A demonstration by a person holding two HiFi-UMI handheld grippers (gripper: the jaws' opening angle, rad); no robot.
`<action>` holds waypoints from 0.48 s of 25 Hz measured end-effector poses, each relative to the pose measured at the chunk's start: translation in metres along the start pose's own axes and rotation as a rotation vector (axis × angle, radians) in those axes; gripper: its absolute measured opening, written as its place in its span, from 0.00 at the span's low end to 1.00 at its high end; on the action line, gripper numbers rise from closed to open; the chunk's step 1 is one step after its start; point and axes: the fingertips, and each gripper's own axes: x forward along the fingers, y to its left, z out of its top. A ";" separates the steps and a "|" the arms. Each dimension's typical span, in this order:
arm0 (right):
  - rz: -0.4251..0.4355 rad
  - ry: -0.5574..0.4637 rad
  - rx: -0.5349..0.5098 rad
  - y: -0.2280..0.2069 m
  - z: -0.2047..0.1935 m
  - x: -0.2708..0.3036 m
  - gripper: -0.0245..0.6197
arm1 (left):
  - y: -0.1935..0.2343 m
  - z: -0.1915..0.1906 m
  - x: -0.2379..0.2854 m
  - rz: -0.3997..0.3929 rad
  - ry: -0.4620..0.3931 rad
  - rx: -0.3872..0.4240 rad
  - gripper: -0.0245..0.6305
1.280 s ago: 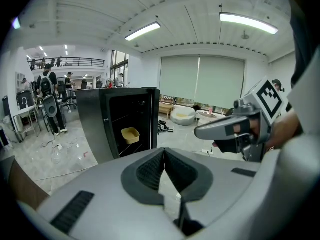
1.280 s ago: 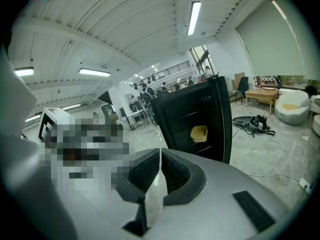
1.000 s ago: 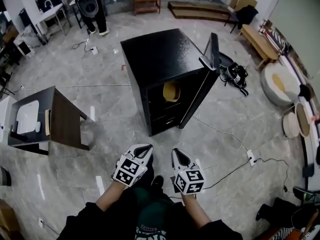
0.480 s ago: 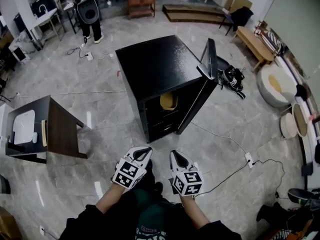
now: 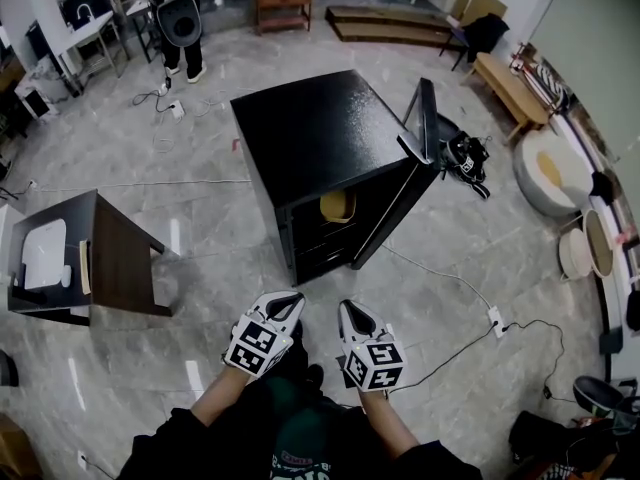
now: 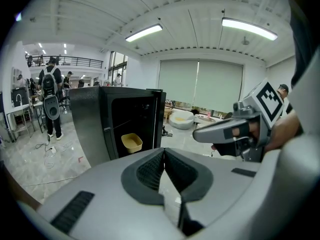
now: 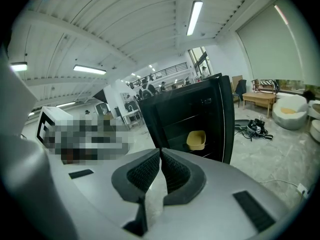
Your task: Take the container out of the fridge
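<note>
A small black fridge (image 5: 320,138) stands on the floor ahead with its door (image 5: 415,168) swung open to the right. Inside, on an upper shelf, sits a yellow container (image 5: 335,205), also visible in the left gripper view (image 6: 132,142) and the right gripper view (image 7: 196,140). My left gripper (image 5: 288,298) and right gripper (image 5: 350,311) hang side by side low in the head view, well short of the fridge. Both are shut with nothing between their jaws.
A dark side table (image 5: 95,258) with a white item on it stands to the left. A white cable and power strip (image 5: 492,317) lie on the floor at right. A person with a backpack (image 5: 180,18) stands far behind. Benches and round cushions line the right wall.
The view has shifted slightly, bringing the fridge a little nearer and more central. Both grippers keep the same pose and stay shut.
</note>
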 end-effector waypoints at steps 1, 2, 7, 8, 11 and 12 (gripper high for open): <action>-0.001 0.001 0.002 -0.001 0.000 0.001 0.09 | 0.001 0.000 0.001 -0.001 0.001 0.000 0.06; -0.002 0.002 0.004 -0.001 -0.001 0.002 0.09 | 0.001 0.000 0.001 -0.002 0.001 0.000 0.06; -0.006 0.011 0.010 -0.003 -0.004 0.006 0.09 | 0.004 -0.002 0.006 -0.012 0.009 -0.002 0.06; -0.008 0.012 0.010 -0.004 -0.004 0.007 0.09 | 0.004 -0.002 0.007 -0.015 0.011 -0.002 0.06; -0.020 0.006 0.007 -0.008 -0.003 0.009 0.09 | 0.005 -0.003 0.011 -0.023 0.016 -0.003 0.06; -0.024 0.003 0.004 -0.009 -0.002 0.011 0.10 | 0.006 -0.003 0.012 -0.025 0.018 -0.003 0.06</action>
